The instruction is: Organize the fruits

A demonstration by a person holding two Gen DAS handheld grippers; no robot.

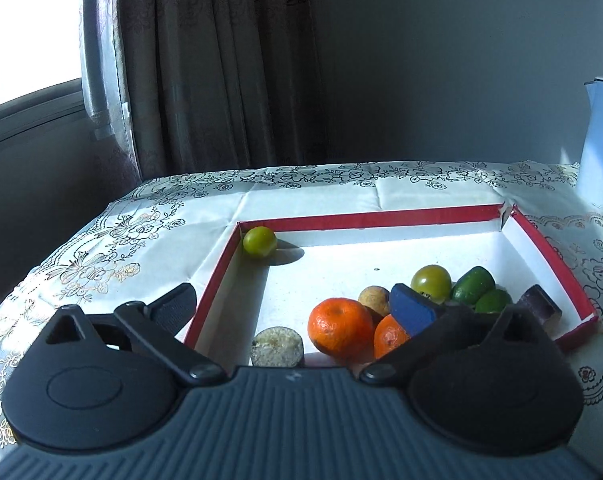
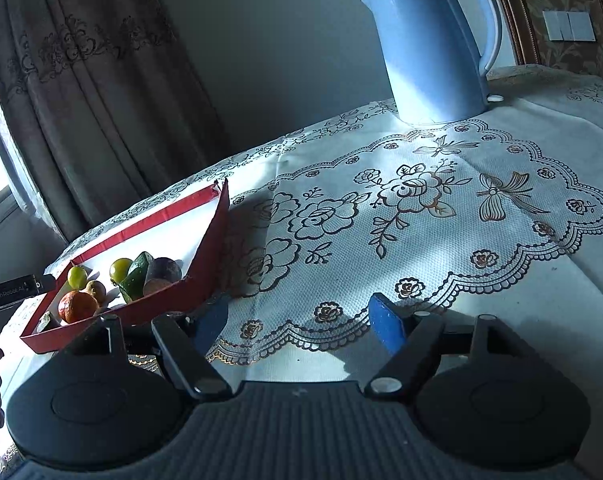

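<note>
fruits (image 1: 340, 327) bunched by red tray (image 1: 381, 214) near edge; both tongs (image 1: 297, 300) (image 2: 301, 320) wide, empty.

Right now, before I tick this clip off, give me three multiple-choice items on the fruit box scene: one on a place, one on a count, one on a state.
1. Where does the lone yellow-green fruit lie in the red box?
A. In a far corner, apart from the rest
B. Against the tangerines
C. Outside on the tablecloth

2. How many tangerines are in the box?
A. One
B. Two
C. Four

3. How does the left gripper stand?
A. Shut on a tangerine
B. Shut on nothing
C. Open, holding nothing

Answers:
1 A: it sits alone against the far rim, while the other fruit cluster nearer.
2 B: a large tangerine and a smaller tangerine lie side by side.
3 C: its fingers are spread wide with no pad pressing on fruit.
</note>
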